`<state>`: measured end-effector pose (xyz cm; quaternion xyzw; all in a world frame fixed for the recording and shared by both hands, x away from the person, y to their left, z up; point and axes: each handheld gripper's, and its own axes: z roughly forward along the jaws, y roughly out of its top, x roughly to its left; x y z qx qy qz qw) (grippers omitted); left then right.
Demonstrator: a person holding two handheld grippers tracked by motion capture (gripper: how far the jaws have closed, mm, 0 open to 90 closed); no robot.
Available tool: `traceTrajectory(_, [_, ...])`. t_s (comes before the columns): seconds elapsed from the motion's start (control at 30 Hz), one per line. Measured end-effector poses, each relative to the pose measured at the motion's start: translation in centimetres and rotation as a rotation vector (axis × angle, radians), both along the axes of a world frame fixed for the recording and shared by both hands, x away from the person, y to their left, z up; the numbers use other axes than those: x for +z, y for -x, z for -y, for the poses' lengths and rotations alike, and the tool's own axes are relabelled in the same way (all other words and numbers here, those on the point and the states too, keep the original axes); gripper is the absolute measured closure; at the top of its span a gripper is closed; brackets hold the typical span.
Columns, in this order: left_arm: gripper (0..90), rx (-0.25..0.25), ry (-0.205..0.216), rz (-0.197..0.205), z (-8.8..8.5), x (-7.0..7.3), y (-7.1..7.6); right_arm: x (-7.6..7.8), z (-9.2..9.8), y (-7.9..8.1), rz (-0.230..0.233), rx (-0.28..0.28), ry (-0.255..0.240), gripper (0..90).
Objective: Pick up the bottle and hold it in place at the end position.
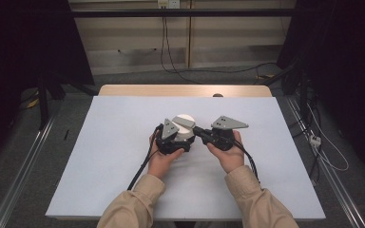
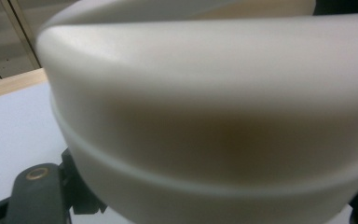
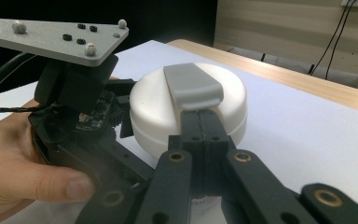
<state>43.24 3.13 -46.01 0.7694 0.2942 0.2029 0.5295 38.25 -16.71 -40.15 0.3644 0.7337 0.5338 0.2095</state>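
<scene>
White round container (image 1: 184, 127) at desk (image 1: 104, 156) centre, left gripper (image 1: 172, 137) at its 8 o'clock, fingers clasping its body, right gripper (image 1: 208, 134) at 3 o'clock, fingers pressed together on grey lid handle (image 3: 192, 86).

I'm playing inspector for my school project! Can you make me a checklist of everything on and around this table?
Surface: white mat over a wooden table.
Job's things: round white tub mid-mat, with a grey tab across its lid.
Clutter: nothing seen on the mat.
Grippers: left gripper is against the tub's side, jaws either side of it; how tightly, cannot tell. Right gripper has jaws shut at the near end of the tab.
Cables: black cable trails from the left gripper; another from the right.
Surroundings: grey floor, floor rails, wall cables, dark curtains.
</scene>
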Motion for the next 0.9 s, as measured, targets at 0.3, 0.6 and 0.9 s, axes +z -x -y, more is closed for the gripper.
traceTrajectory(0.3, [18.8,-0.003,-0.006,0.001,0.0,0.0,0.0,0.6,-0.5,-0.2,0.009,0.002,-0.001,90.0])
traceTrajectory(0.6, [18.8,-0.002,-0.008,0.004,0.0,0.0,0.0,0.9,-0.8,-0.4,0.012,0.007,-0.002,90.0])
traceTrajectory(0.9, [18.8,-0.003,-0.010,0.005,0.1,0.0,0.0,1.1,-1.1,-0.5,0.017,0.011,-0.001,90.0])
